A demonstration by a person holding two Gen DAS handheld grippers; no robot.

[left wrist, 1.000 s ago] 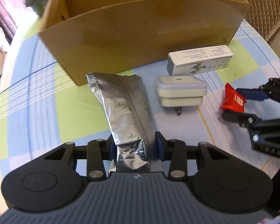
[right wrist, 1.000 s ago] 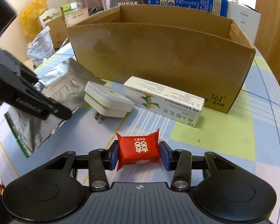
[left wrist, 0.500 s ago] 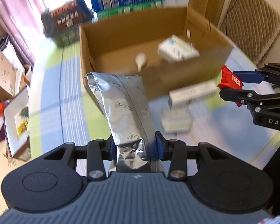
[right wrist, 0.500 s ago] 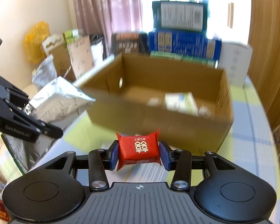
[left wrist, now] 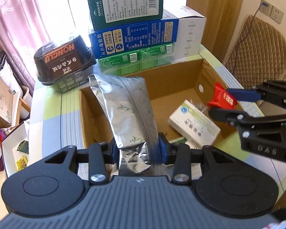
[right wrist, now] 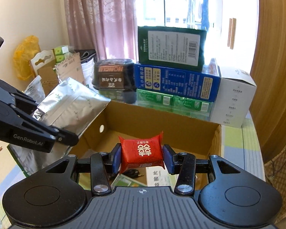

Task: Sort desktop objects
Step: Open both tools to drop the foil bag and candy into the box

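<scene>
**Two soft packets held above the carton**

Our left gripper (left wrist: 139, 150) pinches the silver foil pouch (left wrist: 125, 105) by its crumpled bottom end, and the pouch stands up over the near-left corner of the open cardboard box (left wrist: 198, 70). We judge the foil crinkly and slippery, the body bulky yet yielding, so a grip at the flattened seam should serve better than one across the belly. Our right gripper (right wrist: 142, 159) clamps the small red candy packet (right wrist: 142, 150) by its two short sides, above the box's near edge. It looks light and pillow-shaped, with glossy wrapping that dents easily. A stiff white carton (left wrist: 194, 123) already lies on the box floor, towards its right wall.
</scene>
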